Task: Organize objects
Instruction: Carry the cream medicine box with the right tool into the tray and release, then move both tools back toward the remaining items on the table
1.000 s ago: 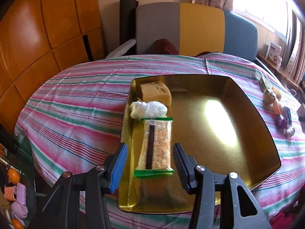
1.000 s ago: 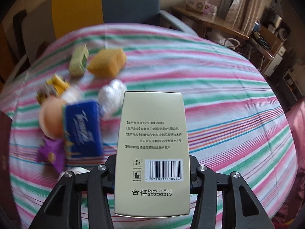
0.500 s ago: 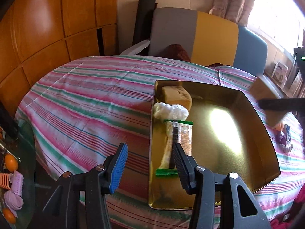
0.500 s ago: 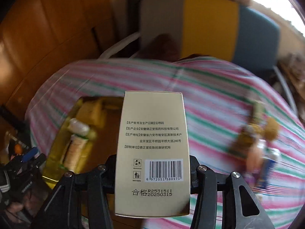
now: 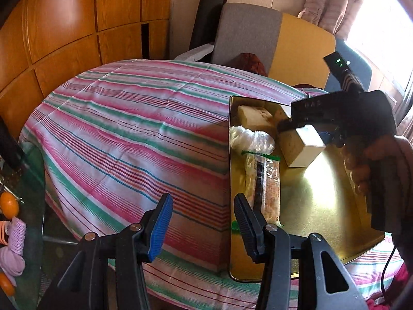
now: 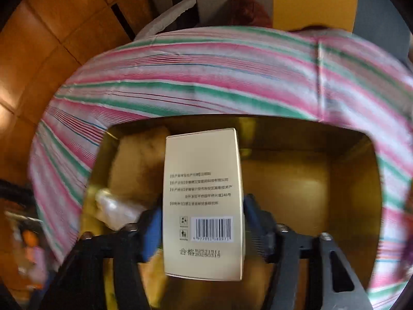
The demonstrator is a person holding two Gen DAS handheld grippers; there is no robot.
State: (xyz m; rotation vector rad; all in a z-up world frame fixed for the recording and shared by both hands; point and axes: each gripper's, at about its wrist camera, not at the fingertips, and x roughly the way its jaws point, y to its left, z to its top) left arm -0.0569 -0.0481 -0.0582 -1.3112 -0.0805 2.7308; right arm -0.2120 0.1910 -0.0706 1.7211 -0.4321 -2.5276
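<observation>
The right tongs (image 6: 202, 228) clamped the box (image 6: 204, 201) by its long sides — light, stiff card, likely crushable — while the left tongs (image 5: 202, 222) gaped empty.

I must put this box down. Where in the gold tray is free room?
The gold metal tray is bare on its right half. Its left edge is crowded: tan sponge block, crumpled clear plastic bag, long green-ended snack packet.
</observation>
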